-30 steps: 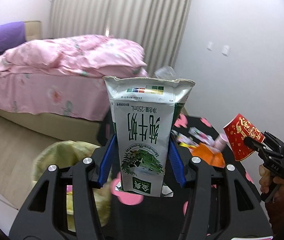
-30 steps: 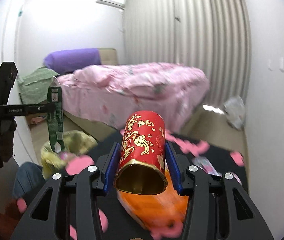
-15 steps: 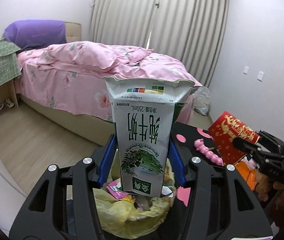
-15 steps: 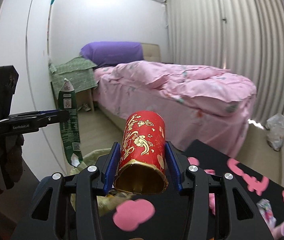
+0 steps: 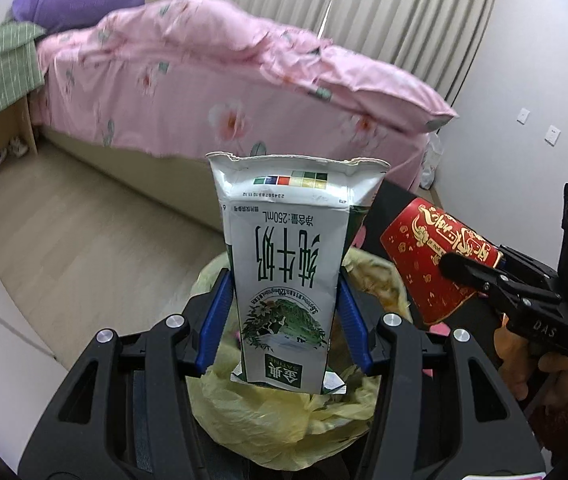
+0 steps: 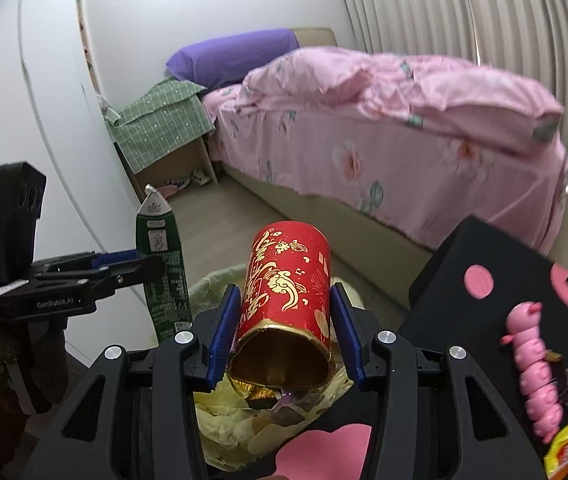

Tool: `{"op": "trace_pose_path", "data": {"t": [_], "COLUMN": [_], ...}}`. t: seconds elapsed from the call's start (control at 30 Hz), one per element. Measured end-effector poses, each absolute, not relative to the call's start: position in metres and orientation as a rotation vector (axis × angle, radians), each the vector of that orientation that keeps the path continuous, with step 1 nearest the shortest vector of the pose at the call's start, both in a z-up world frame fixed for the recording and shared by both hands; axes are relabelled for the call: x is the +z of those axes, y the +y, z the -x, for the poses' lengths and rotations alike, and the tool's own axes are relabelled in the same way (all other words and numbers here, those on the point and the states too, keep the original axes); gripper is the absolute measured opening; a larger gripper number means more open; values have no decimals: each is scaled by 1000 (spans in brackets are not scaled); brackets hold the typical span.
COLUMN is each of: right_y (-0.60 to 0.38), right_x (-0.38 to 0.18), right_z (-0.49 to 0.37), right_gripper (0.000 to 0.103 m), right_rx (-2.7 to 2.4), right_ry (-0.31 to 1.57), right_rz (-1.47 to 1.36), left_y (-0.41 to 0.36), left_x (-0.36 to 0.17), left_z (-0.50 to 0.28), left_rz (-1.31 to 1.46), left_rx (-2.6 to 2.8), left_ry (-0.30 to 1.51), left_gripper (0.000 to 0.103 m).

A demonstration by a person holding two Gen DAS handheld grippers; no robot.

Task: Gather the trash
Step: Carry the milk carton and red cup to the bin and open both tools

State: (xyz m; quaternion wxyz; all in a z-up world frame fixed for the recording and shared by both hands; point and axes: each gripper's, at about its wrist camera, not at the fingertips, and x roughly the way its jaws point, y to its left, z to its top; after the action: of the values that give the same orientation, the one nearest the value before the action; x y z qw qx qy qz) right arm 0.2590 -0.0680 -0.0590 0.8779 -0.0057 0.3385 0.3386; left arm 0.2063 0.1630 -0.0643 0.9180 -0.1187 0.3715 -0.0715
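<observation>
My left gripper (image 5: 284, 320) is shut on a flattened white and green milk carton (image 5: 287, 264), held upside down over a bin lined with a yellow bag (image 5: 284, 420). My right gripper (image 6: 285, 328) is shut on a red paper cup with gold patterns (image 6: 287, 280), its crushed golden mouth toward the camera, also above the yellow bag (image 6: 228, 420). In the left wrist view the red cup (image 5: 435, 256) and right gripper (image 5: 483, 276) hang at the right of the bin. In the right wrist view the carton (image 6: 162, 276) and left gripper (image 6: 136, 272) hang at the left.
A black table with pink spots (image 6: 523, 280) stands at the right of the bin, bearing a pink caterpillar toy (image 6: 531, 364) and wrappers (image 6: 567, 444). A bed with pink bedding (image 5: 224, 80) lies beyond a strip of wooden floor (image 5: 84, 240). A white wardrobe (image 6: 44, 120) stands at the left.
Both grippers have swung from the black table to above the yellow-lined bin and sunk toward it, each keeping hold of its item. The bin now sits right under the carton and cup.
</observation>
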Motion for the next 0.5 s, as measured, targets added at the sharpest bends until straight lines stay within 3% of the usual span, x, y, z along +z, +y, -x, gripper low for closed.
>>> {"op": "trace_pose_path", "data": {"t": [0.43, 0.5], "right_y": [-48, -46], "right_x": [-88, -92], "right_z": [-273, -274], "right_gripper": [49, 51], "right_rx": [754, 757], "right_ry": [779, 804], "right_rz": [58, 80], "left_y": [178, 185], "left_x": [-101, -97], "left_z": [-227, -225], "left_rz": [333, 377], "left_rx": [-174, -197], "left_ry": [855, 856], "left_gripper": [49, 58]}}
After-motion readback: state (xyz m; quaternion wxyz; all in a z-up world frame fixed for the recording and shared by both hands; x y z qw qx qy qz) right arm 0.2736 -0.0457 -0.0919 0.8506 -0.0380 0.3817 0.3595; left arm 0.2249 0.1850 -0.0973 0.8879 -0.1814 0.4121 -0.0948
